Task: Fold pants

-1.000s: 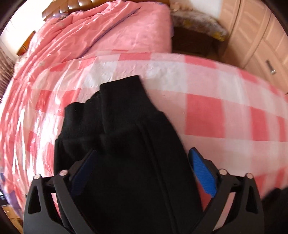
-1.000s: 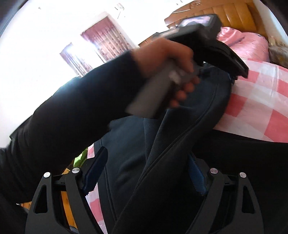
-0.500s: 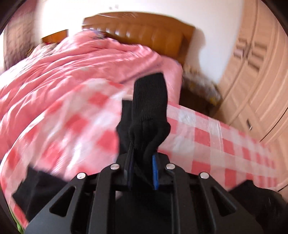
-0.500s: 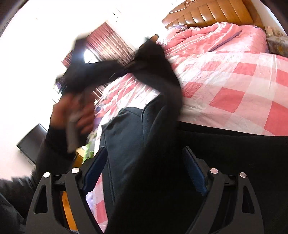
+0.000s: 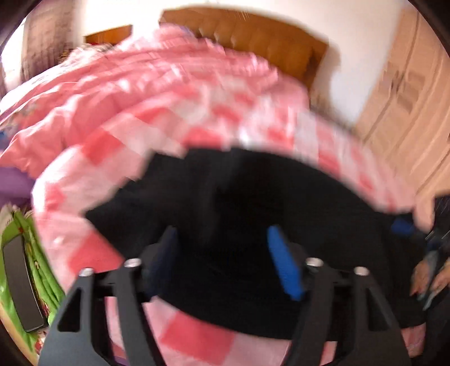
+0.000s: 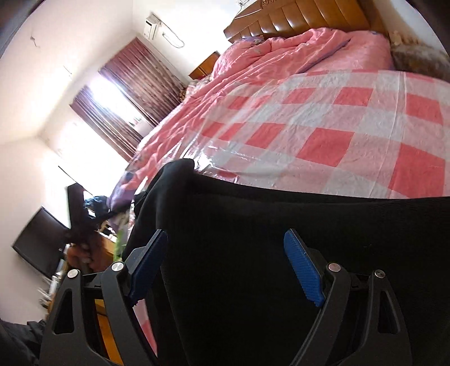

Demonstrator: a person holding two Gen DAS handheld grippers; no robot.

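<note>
The black pants lie in a folded heap on the pink-and-white checked sheet at the near edge of the bed. The left wrist view is motion-blurred. My left gripper is open, its blue-padded fingers apart just above the pants, holding nothing. My right gripper is open, its fingers spread over the black pants, which fill the lower half of that view. The other gripper's blue pad and the person's hand show at the right edge of the left wrist view.
A rumpled pink quilt covers the far side of the bed below a wooden headboard. Wardrobe doors stand to the right. Maroon curtains, a wall television and green clutter are to the left.
My left gripper was shut on the pants' cuffed leg and held it up; now it has let go, opened, and the pants lie folded on the sheet. The right gripper stayed open.
</note>
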